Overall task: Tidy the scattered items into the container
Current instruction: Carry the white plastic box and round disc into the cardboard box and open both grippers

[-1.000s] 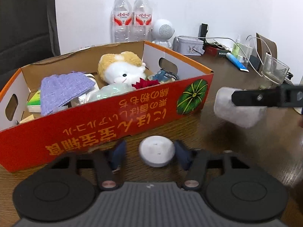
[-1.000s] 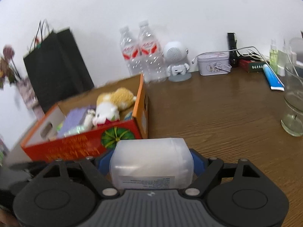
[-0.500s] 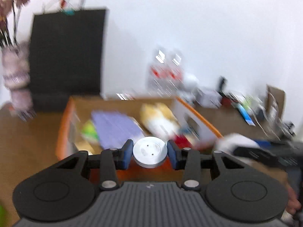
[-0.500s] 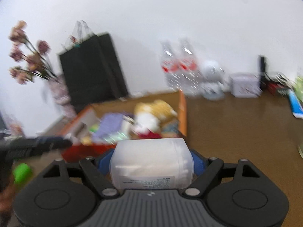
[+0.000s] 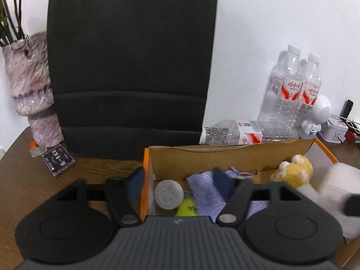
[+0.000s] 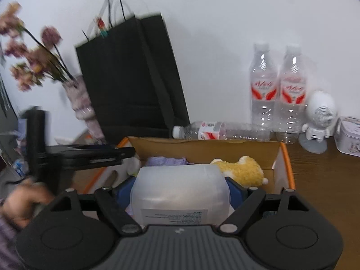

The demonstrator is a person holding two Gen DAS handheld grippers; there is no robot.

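Observation:
The orange cardboard box (image 5: 225,157) holds a purple cloth (image 5: 205,191), a yellow plush toy (image 5: 294,172) and a green item (image 5: 186,208). My left gripper (image 5: 177,180) is open over the box's left end. A white round disc (image 5: 168,194) lies below it inside the box, free of the fingers. My right gripper (image 6: 180,191) is shut on a translucent white plastic container (image 6: 180,193) and holds it over the box (image 6: 225,149). That container also shows in the left wrist view (image 5: 337,189) at the right.
A black paper bag (image 5: 130,67) stands behind the box, with a vase (image 5: 33,90) and a small dark card (image 5: 59,159) to its left. Two upright water bottles (image 6: 279,90), one lying bottle (image 6: 220,131), a white robot speaker (image 6: 319,121) and a tin (image 6: 348,137) stand at the back right.
My left gripper took the white disc from the table, carried it over the box and opened; the disc now lies inside. My right gripper moved the white container from the table side to above the box.

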